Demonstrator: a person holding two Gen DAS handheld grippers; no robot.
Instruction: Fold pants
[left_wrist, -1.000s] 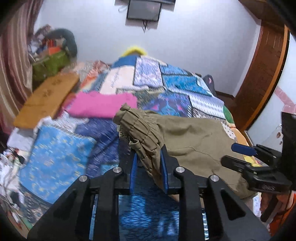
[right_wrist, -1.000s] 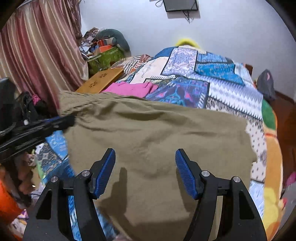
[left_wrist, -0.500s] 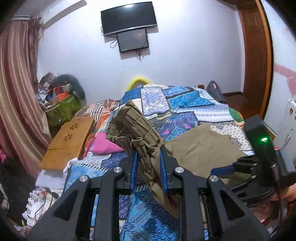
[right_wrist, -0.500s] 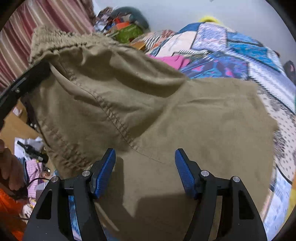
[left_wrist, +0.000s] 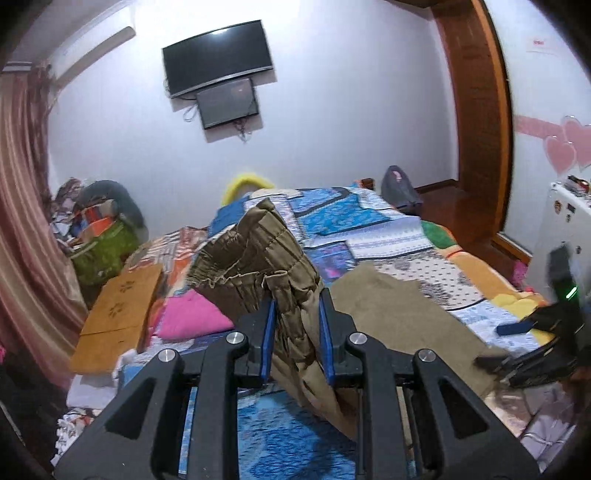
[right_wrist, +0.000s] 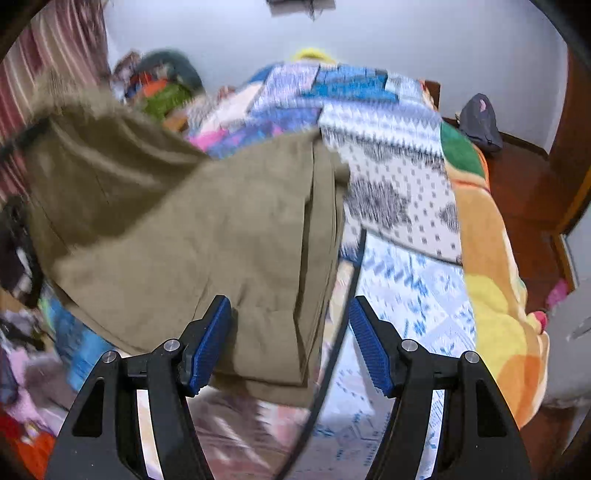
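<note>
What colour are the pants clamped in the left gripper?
Olive-khaki pants, gathered waistband up, in the left gripper; clearest in the left wrist view.

Right wrist view is smeared w/ motion blur: the pile of stuff (right_wrist: 159, 85) beyond the pants (right_wrist: 207, 236) is unreadable, quilt (right_wrist: 388, 155) pattern streaked. Pants' waistband end runs off the left edge. In left wrist view, right gripper (left_wrist: 517, 339) beside the pants (left_wrist: 399, 317) is blurred, partly cut by the right edge; pants' lower part is hidden behind left gripper (left_wrist: 295, 332).
</note>
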